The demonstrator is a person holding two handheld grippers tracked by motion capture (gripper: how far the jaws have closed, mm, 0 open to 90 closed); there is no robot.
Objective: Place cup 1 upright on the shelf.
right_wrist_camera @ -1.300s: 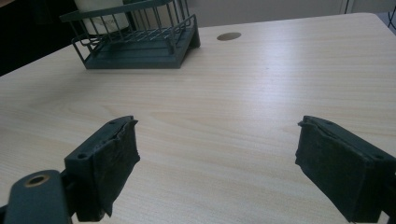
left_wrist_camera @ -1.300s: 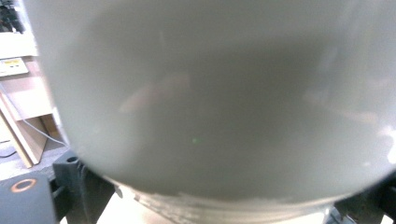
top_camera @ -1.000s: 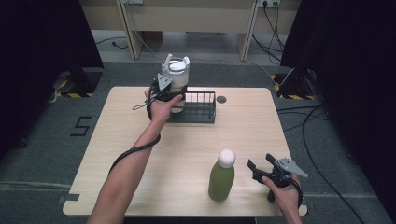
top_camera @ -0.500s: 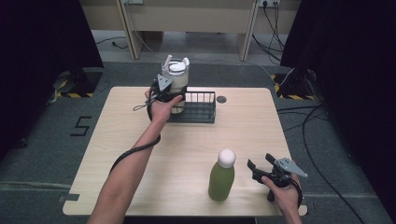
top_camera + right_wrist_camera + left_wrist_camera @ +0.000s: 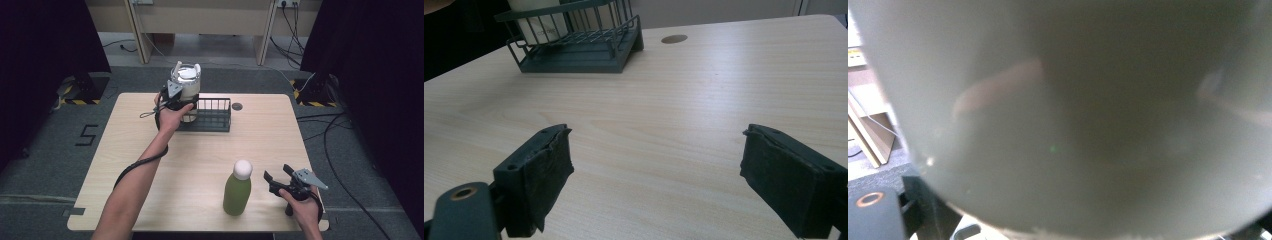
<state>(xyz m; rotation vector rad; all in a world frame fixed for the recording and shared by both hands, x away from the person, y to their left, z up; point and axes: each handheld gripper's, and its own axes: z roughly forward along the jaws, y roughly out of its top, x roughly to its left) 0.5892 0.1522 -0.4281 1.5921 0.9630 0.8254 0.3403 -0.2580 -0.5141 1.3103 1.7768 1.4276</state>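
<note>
A pale, wide jar [image 5: 186, 82] with a white lid stands upright at the left end of a dark wire rack [image 5: 214, 119]. My left gripper [image 5: 176, 100] is shut on the jar's side, and the jar's pale wall [image 5: 1073, 115] sits right against that gripper's camera. A green bottle [image 5: 237, 192] with a round white cap stands near the table's front edge. Just right of it, my right gripper [image 5: 276, 171] rests low and open, with nothing between its jaws [image 5: 654, 145]. The right gripper view looks across the table toward the rack [image 5: 579, 50] and the jar [image 5: 536, 22].
The light wooden table [image 5: 280, 135] has a round cable hole [image 5: 237, 106] just right of the rack. A cable trails from the left forearm. Dark curtains hang on both sides, and cables lie on the floor at the right.
</note>
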